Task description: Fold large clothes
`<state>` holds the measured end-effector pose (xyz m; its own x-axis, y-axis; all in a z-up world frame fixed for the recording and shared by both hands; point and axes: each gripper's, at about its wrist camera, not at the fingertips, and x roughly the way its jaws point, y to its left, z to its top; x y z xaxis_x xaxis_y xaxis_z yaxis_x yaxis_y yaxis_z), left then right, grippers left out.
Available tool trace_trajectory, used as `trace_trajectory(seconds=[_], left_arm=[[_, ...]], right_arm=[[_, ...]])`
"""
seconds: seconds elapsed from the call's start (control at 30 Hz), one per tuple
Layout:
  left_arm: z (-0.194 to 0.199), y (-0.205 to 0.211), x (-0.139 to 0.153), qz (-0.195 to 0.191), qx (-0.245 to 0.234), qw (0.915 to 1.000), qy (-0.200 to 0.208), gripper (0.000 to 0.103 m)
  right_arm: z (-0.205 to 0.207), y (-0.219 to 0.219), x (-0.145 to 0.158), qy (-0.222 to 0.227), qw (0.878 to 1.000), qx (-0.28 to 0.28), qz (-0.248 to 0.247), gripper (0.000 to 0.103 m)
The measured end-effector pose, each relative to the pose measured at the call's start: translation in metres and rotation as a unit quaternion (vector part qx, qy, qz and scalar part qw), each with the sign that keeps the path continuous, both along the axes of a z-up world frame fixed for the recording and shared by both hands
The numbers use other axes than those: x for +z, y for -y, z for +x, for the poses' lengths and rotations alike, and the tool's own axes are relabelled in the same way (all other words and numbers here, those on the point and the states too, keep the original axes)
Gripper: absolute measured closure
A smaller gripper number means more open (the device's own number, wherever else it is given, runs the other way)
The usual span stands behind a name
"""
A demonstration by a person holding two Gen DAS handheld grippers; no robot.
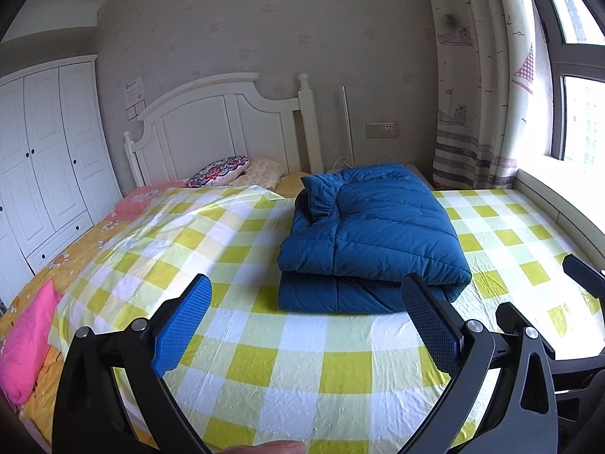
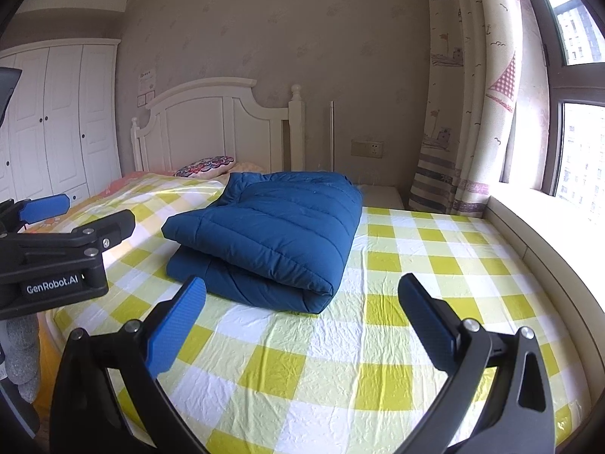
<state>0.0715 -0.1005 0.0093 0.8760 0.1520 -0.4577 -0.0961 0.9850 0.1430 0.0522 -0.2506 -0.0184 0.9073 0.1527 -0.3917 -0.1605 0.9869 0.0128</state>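
Note:
A blue quilted padded garment (image 1: 372, 238) lies folded into a thick stack on the yellow-and-white checked sheet (image 1: 287, 363); the right wrist view shows this garment (image 2: 272, 234) from its other side on the same sheet (image 2: 340, 363). My left gripper (image 1: 308, 295) hovers open just short of the stack's near edge, nothing between its blue pads. Held back over the sheet, my right gripper (image 2: 302, 295) is also open and empty. The left gripper (image 2: 75, 215) appears at the left edge of the right wrist view, and part of the right gripper (image 1: 582, 276) shows at the far right of the left wrist view.
A white headboard (image 1: 227, 128) and patterned pillows (image 1: 219, 170) stand behind the garment. A pink pillow (image 1: 26, 336) lies at the bed's left edge. White wardrobe (image 1: 49, 159) on the left; curtain (image 1: 487, 75), window sill (image 2: 537, 227) and a white bedside table (image 2: 382, 193) on the right.

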Motion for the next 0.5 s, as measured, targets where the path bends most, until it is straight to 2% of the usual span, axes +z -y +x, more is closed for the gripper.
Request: trace_trajectory(seconds=[0.5], left_arm=[[-0.010,-0.005,0.014,-0.014,-0.001,0.9995,0.027,0.004]], right_arm=[[-0.010,-0.006,0.034,0.037,0.999,0.000,-0.002,0.002]])
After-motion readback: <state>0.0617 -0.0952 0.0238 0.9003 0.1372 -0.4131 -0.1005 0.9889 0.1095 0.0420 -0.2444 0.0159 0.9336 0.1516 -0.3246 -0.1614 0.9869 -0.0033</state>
